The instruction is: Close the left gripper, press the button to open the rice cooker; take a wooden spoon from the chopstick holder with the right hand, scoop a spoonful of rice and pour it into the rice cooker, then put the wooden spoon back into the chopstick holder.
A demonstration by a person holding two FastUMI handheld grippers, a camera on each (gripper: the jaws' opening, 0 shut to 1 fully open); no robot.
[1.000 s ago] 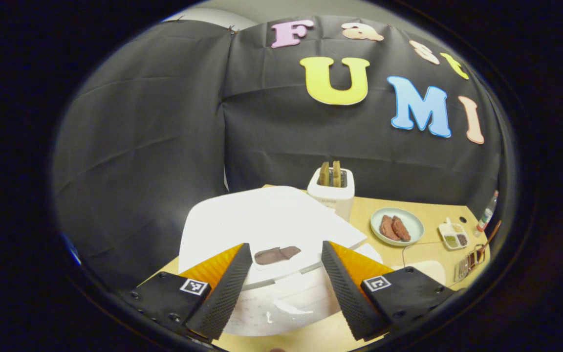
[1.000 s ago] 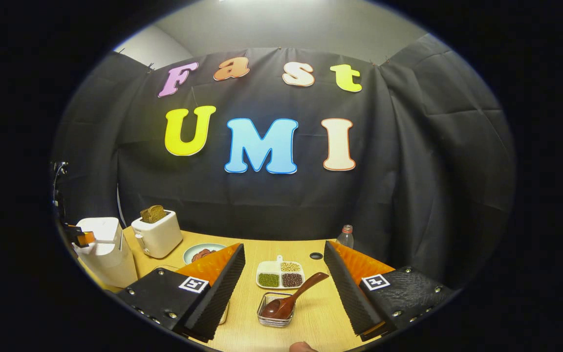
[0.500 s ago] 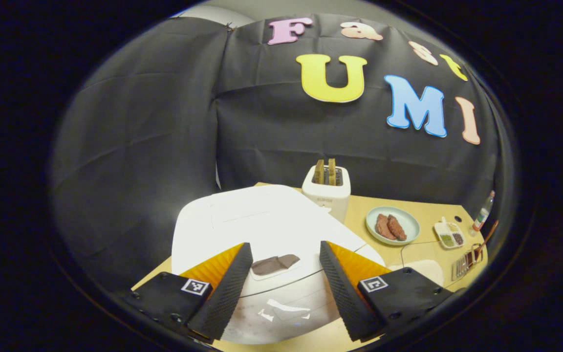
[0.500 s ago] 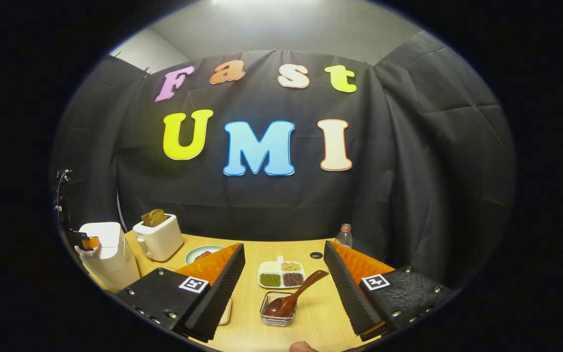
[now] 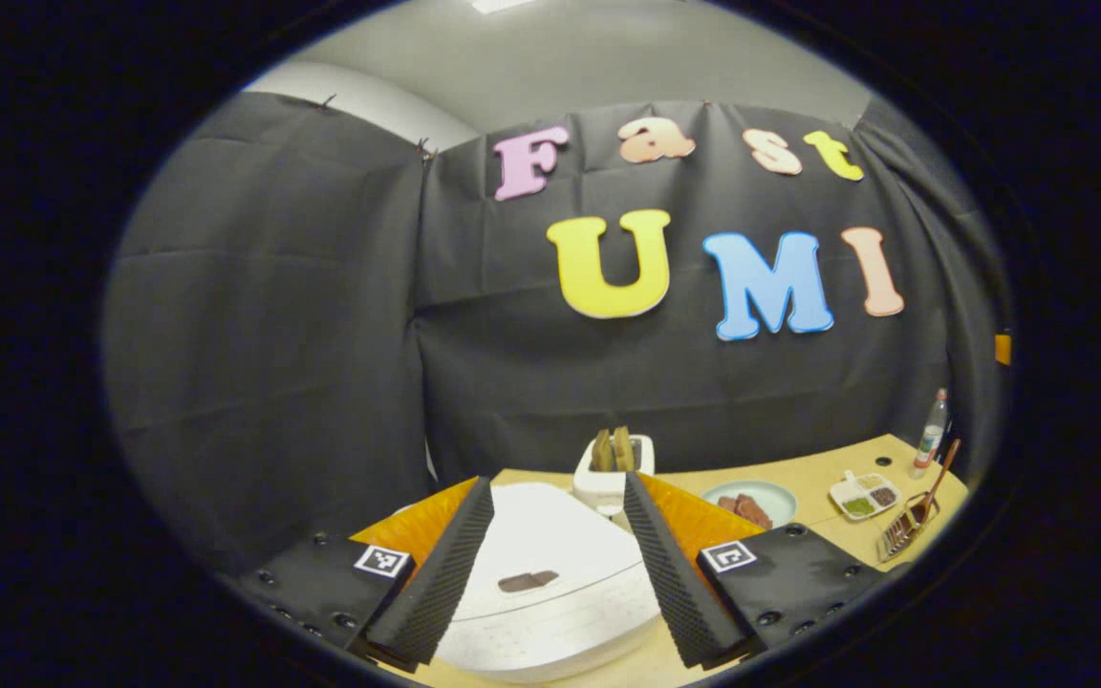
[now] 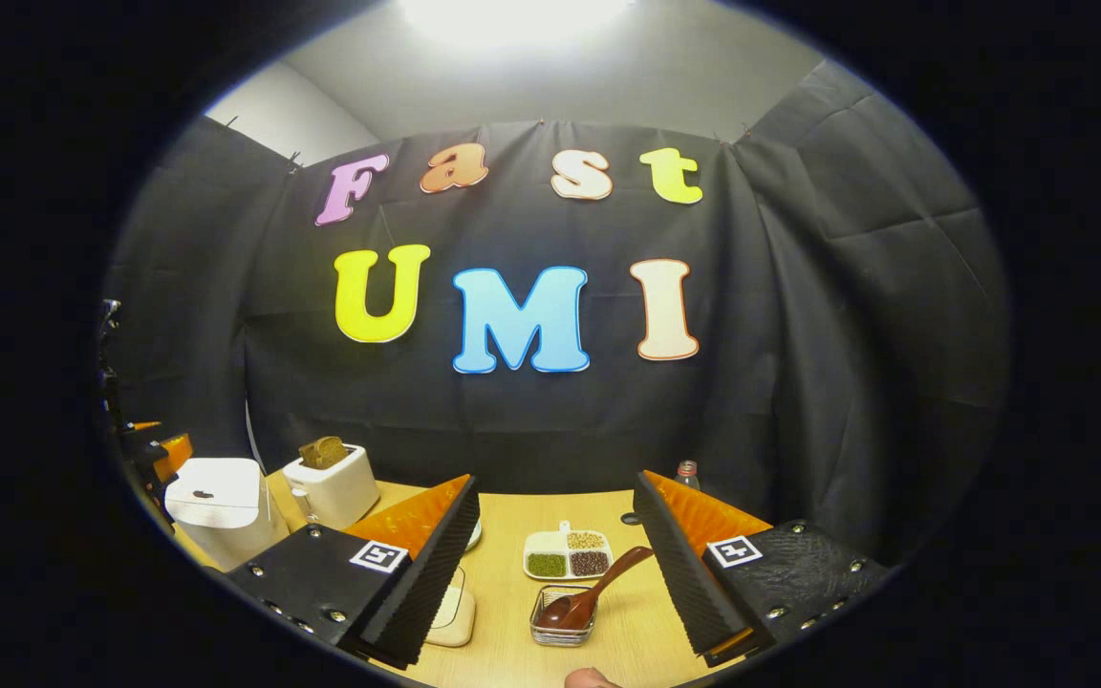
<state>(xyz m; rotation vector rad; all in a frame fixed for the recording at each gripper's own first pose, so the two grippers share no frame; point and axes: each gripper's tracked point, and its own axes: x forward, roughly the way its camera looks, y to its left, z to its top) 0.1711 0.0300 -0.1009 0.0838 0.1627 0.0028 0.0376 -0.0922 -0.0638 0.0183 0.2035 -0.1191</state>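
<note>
The white rice cooker (image 5: 550, 535) stands with its lid down, a dark button (image 5: 527, 580) on its front. My left gripper (image 5: 556, 483) hovers open above and behind it, the cooker framed between the fingers without contact. In the right gripper view, the wooden spoon (image 6: 598, 588) leans in a small wire chopstick holder (image 6: 562, 626), handle up to the right. My right gripper (image 6: 555, 481) is open above the holder, touching nothing. The cooker (image 6: 221, 497) and the left gripper (image 6: 154, 449) show at the far left of that view. The spoon (image 5: 933, 478) appears at the left gripper view's right edge.
A white toaster (image 6: 331, 483) holding bread stands behind the cooker. A plate with meat slices (image 5: 751, 502), a sectioned dish of grains (image 6: 567, 554), a small bottle (image 6: 687, 470) and a pale flat pad (image 6: 450, 612) sit on the wooden table (image 6: 512, 516).
The left gripper has drawn up and back from the cooker lid, which now looks smaller and lower. The right gripper lifted slightly. Both stayed open.
</note>
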